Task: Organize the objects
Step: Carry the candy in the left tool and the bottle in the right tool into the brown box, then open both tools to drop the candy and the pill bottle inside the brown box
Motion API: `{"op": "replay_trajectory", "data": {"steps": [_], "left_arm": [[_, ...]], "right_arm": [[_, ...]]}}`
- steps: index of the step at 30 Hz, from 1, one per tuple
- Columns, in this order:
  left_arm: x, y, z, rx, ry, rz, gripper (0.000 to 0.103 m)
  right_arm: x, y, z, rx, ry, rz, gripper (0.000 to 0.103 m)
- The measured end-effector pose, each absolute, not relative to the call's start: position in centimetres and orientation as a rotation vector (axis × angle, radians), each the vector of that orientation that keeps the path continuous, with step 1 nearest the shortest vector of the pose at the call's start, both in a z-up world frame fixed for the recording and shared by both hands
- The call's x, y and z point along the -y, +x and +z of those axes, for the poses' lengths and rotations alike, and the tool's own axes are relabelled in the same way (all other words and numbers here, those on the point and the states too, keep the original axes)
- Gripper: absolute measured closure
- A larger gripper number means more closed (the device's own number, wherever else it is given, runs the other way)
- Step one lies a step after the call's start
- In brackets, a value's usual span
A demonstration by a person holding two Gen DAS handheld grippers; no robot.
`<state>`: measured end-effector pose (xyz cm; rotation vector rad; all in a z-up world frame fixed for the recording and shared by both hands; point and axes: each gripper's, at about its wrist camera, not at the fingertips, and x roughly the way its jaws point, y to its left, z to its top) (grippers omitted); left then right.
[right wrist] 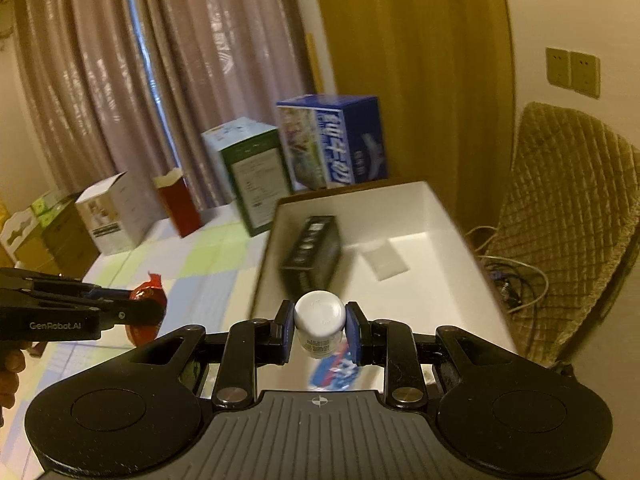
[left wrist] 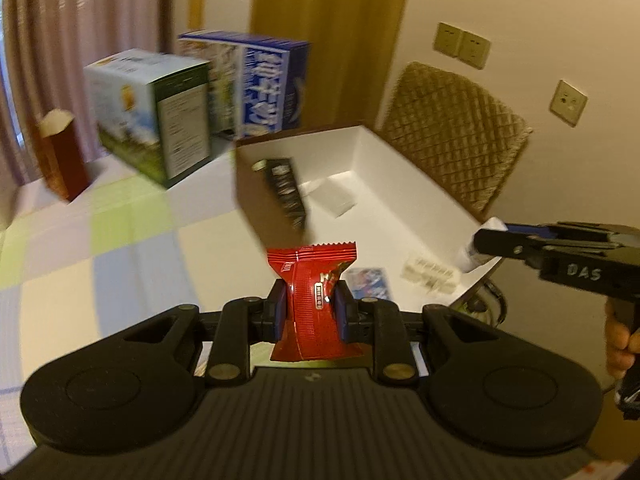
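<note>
My left gripper (left wrist: 311, 309) is shut on a red snack packet (left wrist: 310, 280), held above the checked tablecloth just before a white open box (left wrist: 400, 168). The packet also shows in the right wrist view (right wrist: 146, 294), in the left gripper (right wrist: 158, 312). My right gripper (right wrist: 319, 330) is shut on a small white bottle (right wrist: 319, 320), held near the box's (right wrist: 444, 216) front edge; it shows in the left wrist view (left wrist: 478, 248) with the bottle (left wrist: 474, 254). Inside the box lie a black carton (right wrist: 312, 252) and a clear sachet (right wrist: 382, 260).
A blue packet (left wrist: 368, 282) and a blister strip (left wrist: 430, 276) lie on the table by the box. A green-white carton (left wrist: 152, 120), a blue carton (left wrist: 260, 80) and a red bag (left wrist: 62, 156) stand at the back. A woven chair (left wrist: 456, 132) is to the right.
</note>
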<state>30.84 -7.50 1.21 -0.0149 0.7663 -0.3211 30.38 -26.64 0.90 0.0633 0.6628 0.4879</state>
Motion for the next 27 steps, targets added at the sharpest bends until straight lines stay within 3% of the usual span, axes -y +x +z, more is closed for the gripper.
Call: {"op": "replay_trajectory", "data": {"steps": [12,27], "left_arm": [[15.0,40.2,-0.9,-0.831,0.022,-0.361,0.083],[18.7,51.3,-7.2,-1.016,0.075,-0.288,0.083]], "right_arm": [[29.7,40.1,-2.1,-0.821,0.064,0.502,0.079],[27.0,50.1,-6.7,-0.912,-0.093,0.539,0.079]]}}
